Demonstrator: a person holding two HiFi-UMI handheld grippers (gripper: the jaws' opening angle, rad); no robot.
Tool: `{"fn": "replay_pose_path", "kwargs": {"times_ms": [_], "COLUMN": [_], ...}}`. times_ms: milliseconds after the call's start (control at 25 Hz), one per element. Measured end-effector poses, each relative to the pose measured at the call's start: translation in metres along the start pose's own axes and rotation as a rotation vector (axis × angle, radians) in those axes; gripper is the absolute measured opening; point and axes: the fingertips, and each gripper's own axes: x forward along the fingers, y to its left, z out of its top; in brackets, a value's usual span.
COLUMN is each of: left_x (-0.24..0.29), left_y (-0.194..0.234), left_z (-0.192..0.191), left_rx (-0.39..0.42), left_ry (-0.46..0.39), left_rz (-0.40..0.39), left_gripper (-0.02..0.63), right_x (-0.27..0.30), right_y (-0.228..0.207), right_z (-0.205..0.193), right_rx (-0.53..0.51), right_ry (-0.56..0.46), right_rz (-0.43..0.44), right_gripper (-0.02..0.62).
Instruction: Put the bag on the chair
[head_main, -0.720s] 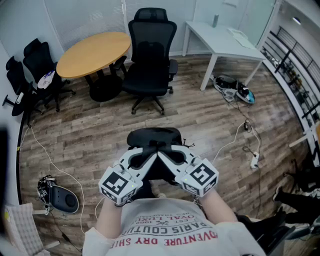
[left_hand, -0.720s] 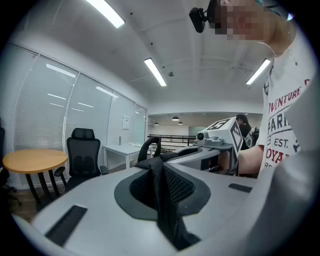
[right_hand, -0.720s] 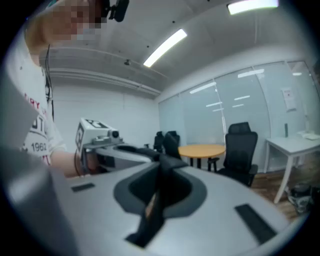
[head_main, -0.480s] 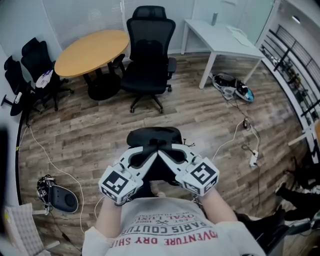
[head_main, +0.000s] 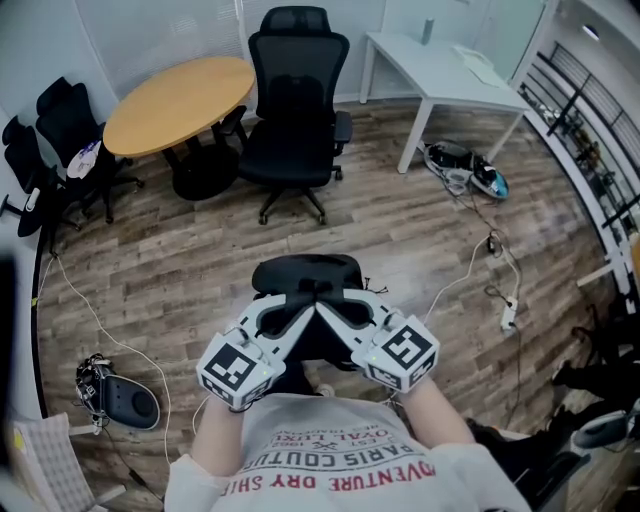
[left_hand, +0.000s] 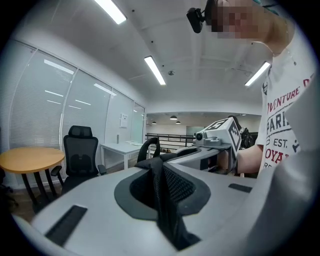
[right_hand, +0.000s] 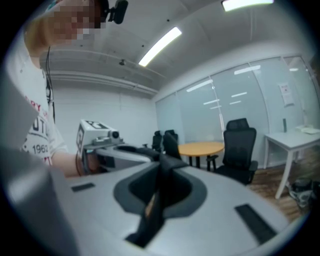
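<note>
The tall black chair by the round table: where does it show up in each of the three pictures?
Head view: the chair is at top centre, just right of the round table.
Left gripper view: the chair is at far left, low, right of the table.
Right gripper view: the chair is right of centre, right of the table.
Shared landmark: the round table.

you face round wooden table (head_main: 180, 100) at left, white table (head_main: 440, 75) at right; power strip (head_main: 508, 318) lies on wood floor (head_main: 150, 260), right side.

Wood floor (head_main: 200, 262) carries office chair (head_main: 292, 112), round table (head_main: 175, 95), white table (head_main: 440, 68); white cables (head_main: 97, 328), perhaps power strip (head_main: 508, 318).
</note>
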Motion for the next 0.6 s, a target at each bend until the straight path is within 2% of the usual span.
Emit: {"fn": "replay_pose_path", "kwargs": {"times_ms": [280,600], "left_x": [0.009,0.022], "left_y": [0.052,0.143], "left_z": [-0.012,-0.001], "left_rx": [-0.042,-0.016], "left_ry": [-0.001,-0.003], "left_rz": [-0.03,-0.087], "left_gripper": [0.055,0.055], "right_x": [0.045,0.119], "right_y": [-0.03,-0.077], "right_z": [-0.001,0.027], "right_rx": [0.017,-0.004], "right_ry": [0.033,0.04], "right_rz": [-0.013,-0.049], "right_gripper": [0.044,0.044]}}
